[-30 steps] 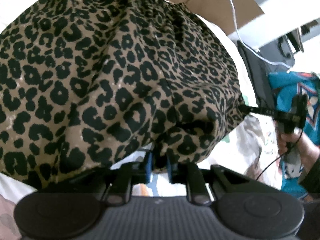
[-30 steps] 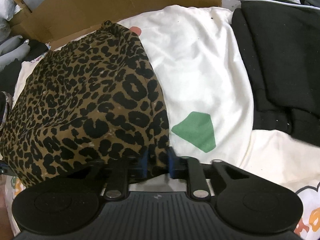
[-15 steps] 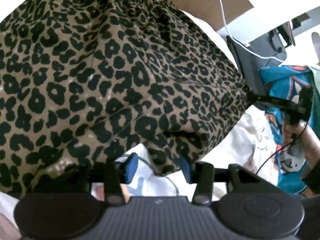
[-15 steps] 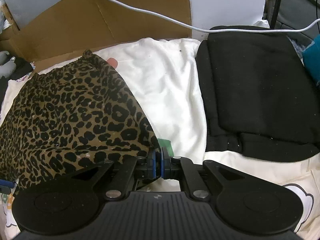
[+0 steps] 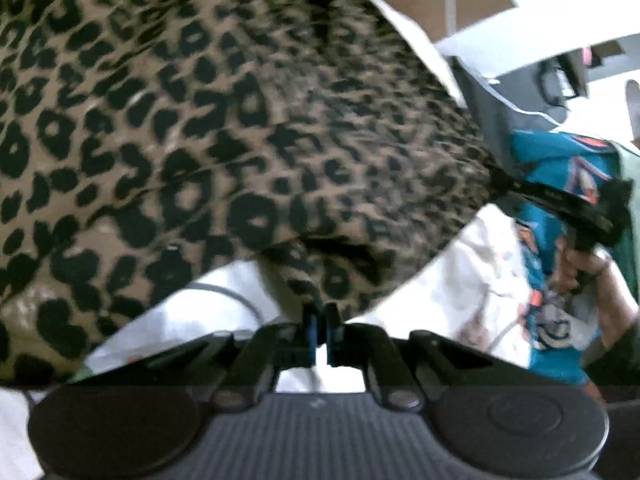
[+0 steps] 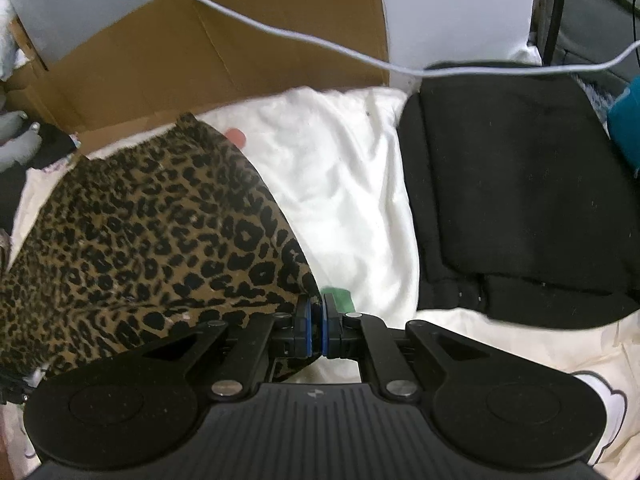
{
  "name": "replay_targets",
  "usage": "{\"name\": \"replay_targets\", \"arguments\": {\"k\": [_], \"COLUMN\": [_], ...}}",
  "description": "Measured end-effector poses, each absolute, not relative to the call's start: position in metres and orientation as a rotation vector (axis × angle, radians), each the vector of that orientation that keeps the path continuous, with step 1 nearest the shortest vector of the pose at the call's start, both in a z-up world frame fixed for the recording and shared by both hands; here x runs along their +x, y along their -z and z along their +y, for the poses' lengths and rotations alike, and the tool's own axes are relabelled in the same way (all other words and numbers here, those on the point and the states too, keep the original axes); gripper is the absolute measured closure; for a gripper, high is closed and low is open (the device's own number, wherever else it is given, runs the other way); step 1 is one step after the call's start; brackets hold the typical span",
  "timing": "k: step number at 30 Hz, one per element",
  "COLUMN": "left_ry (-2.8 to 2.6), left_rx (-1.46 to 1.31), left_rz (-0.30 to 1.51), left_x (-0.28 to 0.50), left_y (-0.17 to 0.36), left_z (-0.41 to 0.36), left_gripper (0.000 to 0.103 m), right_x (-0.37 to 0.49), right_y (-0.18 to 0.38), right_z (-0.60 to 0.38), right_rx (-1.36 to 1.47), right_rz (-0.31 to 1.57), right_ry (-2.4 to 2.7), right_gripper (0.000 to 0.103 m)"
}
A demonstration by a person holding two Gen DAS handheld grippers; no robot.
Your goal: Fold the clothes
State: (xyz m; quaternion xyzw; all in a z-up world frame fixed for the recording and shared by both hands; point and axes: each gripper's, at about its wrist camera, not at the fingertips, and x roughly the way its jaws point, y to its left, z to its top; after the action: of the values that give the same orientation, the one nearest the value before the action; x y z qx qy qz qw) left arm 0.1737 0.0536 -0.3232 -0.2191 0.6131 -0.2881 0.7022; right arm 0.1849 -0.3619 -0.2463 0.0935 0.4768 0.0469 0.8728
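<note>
A leopard-print garment point(image 5: 200, 140) hangs spread between my two grippers and fills most of the blurred left wrist view. My left gripper point(image 5: 319, 314) is shut, pinching the garment's lower hem. The right wrist view shows the same garment point(image 6: 140, 248) draped to the left over a white sheet point(image 6: 344, 168). My right gripper point(image 6: 316, 306) is shut on its near corner. From the left wrist view, the right gripper point(image 5: 498, 178) grips the cloth's far corner, held by a person's hand point(image 5: 580, 268).
A folded black garment point(image 6: 520, 200) lies on the sheet to the right. Brown cardboard point(image 6: 200, 60) stands behind, with a white cable point(image 6: 300, 36) strung across it. A teal printed cloth point(image 5: 560, 160) sits behind the right gripper.
My left gripper, open half a second ago, has shut on the leopard hem. The right gripper keeps its hold and has drawn back, so more sheet and black garment show.
</note>
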Motion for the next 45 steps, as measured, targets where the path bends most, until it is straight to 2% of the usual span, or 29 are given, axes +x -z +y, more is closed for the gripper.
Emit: {"name": "replay_targets", "arguments": {"k": [9,17,19,21,26,29,34,35,36,37,38,45], "left_ry": [0.773,0.77,0.73,0.688,0.624,0.606,0.569,0.569,0.569,0.57,0.569,0.568], "left_rx": [-0.612,-0.529,-0.492,-0.462,-0.456,-0.433,-0.42,-0.424,-0.428,-0.435,-0.443,-0.449], "left_rz": [1.364,1.441,1.46,1.442,1.389,1.401,1.46,1.467,1.473,1.48,1.479,1.469], "left_x": [0.153,0.147,0.148,0.151,0.161,0.166,0.171,0.171,0.171,0.17,0.17,0.166], "left_y": [0.316,0.329,0.33,0.325,0.312,0.315,0.328,0.33,0.332,0.333,0.333,0.327], "left_z": [0.048,0.048,0.055,0.063,0.075,0.068,0.046,0.045,0.045,0.043,0.045,0.058], "left_gripper": [0.099,0.097,0.088,0.071,0.059,0.058,0.063,0.075,0.093,0.095,0.094,0.099], "right_x": [0.185,0.19,0.192,0.192,0.194,0.195,0.194,0.194,0.194,0.194,0.194,0.191], "right_y": [0.192,0.193,0.204,0.216,0.24,0.249,0.26,0.263,0.265,0.267,0.27,0.28], "right_z": [-0.358,-0.36,-0.363,-0.366,-0.37,-0.372,-0.377,-0.379,-0.382,-0.384,-0.387,-0.4], "right_rx": [0.183,0.18,0.2,0.215,0.234,0.254,0.302,0.312,0.327,0.342,0.357,0.433], "right_rz": [0.91,0.919,0.949,0.974,1.014,1.025,1.026,1.029,1.029,1.03,1.03,1.035], "right_ry": [-0.122,-0.097,-0.087,-0.077,-0.059,-0.054,-0.062,-0.063,-0.057,-0.051,-0.045,-0.04], "right_gripper": [0.101,0.101,0.101,0.1,0.1,0.099,0.093,0.088,0.081,0.063,0.054,0.052]}}
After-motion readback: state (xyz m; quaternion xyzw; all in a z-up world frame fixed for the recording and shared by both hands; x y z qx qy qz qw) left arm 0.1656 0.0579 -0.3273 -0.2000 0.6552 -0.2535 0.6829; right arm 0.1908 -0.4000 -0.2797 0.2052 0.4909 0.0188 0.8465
